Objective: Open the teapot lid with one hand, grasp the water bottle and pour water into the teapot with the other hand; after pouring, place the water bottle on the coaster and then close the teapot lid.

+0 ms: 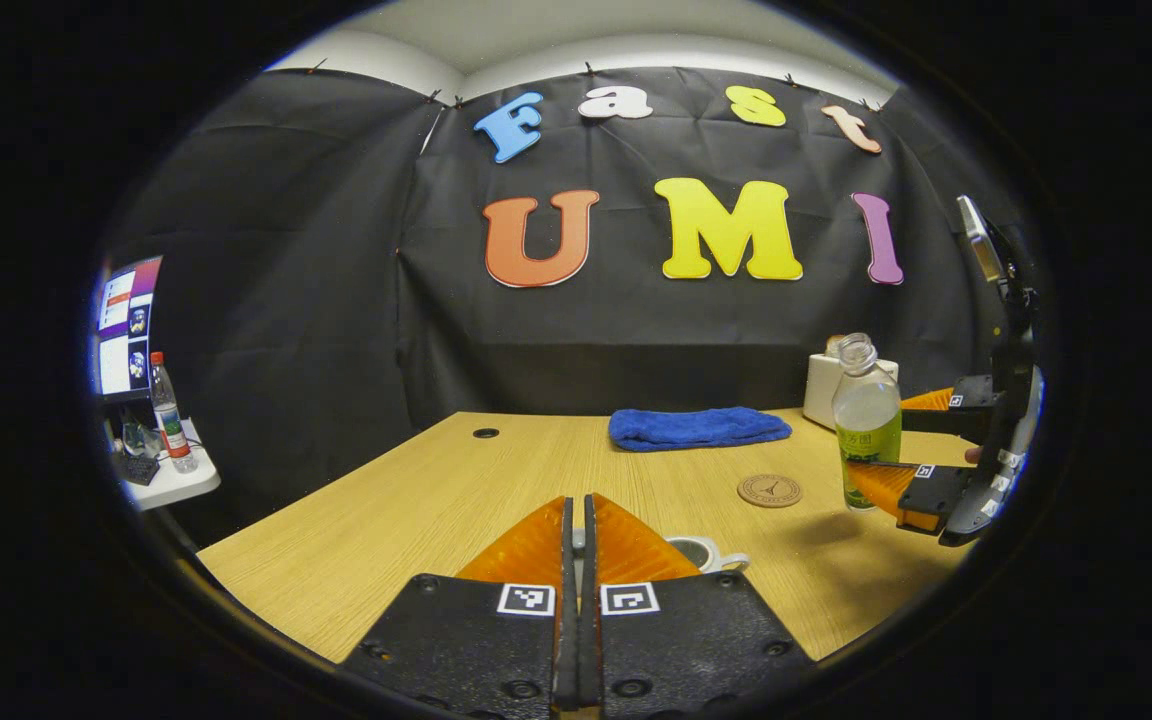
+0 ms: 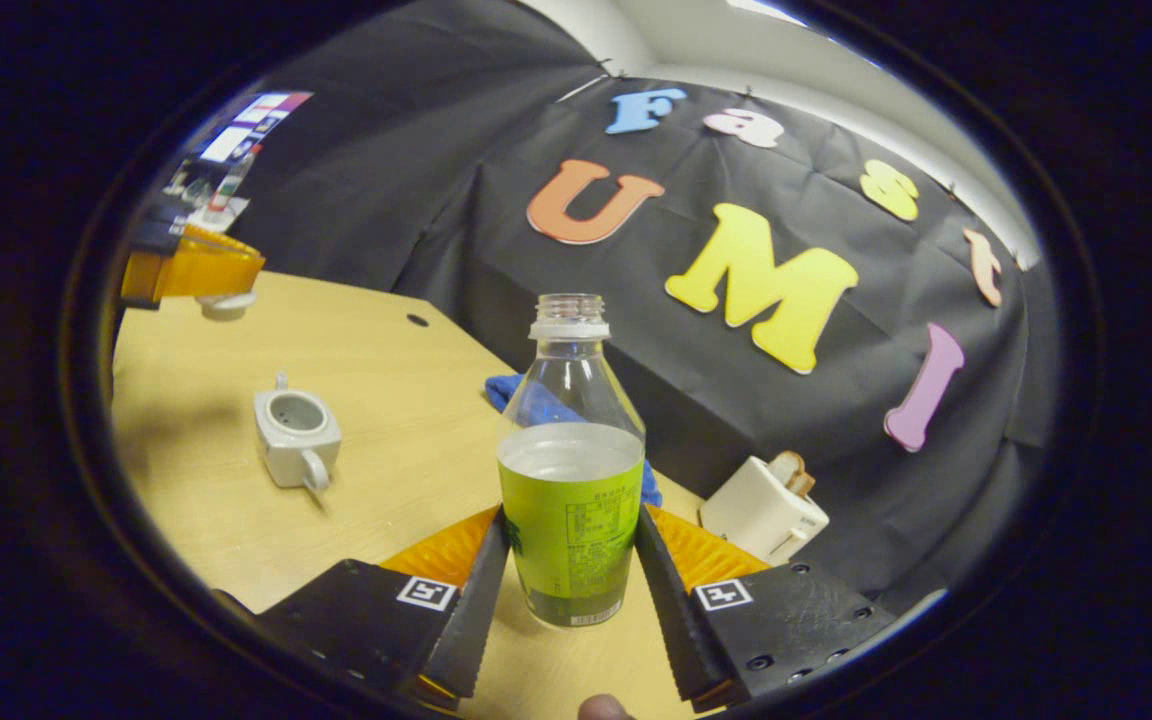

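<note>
Right gripper [image 2: 569,560] jaws clamp the uncapped bottle [image 2: 569,480] between them; left gripper [image 2: 198,272], pinched closed on the lid [image 2: 224,304], hangs above the open teapot [image 2: 294,437]; tilting early risks spilling.

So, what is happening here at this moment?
A person works with two grippers. The left gripper holds the teapot lid up above the table, so the teapot stands open. The right gripper has its fingers on both sides of the uncapped water bottle, which stands near the coaster.
</note>
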`<action>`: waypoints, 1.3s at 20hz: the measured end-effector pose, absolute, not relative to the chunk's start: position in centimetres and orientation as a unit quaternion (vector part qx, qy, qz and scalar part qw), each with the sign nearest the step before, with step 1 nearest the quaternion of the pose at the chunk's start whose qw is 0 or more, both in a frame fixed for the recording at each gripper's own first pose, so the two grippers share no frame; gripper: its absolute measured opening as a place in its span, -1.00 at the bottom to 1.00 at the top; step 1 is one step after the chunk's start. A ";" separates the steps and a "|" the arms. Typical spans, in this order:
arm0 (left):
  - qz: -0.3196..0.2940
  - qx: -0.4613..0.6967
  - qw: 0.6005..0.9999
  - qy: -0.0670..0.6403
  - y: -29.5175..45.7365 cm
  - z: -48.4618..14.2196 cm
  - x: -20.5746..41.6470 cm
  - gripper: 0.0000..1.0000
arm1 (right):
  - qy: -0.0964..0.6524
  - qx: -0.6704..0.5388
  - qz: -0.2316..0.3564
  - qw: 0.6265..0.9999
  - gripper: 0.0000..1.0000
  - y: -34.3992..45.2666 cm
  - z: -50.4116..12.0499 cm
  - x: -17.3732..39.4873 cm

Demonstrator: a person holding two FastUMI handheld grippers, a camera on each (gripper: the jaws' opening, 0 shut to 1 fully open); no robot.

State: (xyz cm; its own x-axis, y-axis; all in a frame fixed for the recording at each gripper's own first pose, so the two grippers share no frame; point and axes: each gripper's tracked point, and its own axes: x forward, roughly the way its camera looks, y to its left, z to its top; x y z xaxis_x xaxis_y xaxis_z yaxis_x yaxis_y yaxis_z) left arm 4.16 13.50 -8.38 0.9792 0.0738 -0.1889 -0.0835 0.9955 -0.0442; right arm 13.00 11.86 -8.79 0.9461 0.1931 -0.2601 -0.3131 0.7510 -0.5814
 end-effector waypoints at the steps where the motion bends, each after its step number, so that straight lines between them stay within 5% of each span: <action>1: 0.042 -0.025 0.994 0.096 13.9 -8.5 4.1 -0.95 | 0.085 -0.362 0.135 0.918 0.45 12.0 -8.8 13.5; 10: 0.041 -0.016 0.996 0.084 15.9 -8.3 3.7 -0.95 | 0.027 -0.571 0.144 0.808 0.46 14.9 -9.4 15.3; 26: 0.046 -0.031 0.994 0.090 18.0 -9.2 3.3 -0.95 | -0.103 -0.755 0.155 0.628 0.43 18.9 -8.1 14.1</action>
State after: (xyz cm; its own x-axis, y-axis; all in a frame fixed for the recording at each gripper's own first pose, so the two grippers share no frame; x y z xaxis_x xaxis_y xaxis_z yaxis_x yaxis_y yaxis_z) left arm 3.30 18.04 -9.23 0.9797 0.0866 -0.1809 -0.0978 0.9938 -0.0538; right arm 14.14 18.91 -8.11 0.9304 0.3513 -0.1043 -0.0388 -0.1887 -0.9813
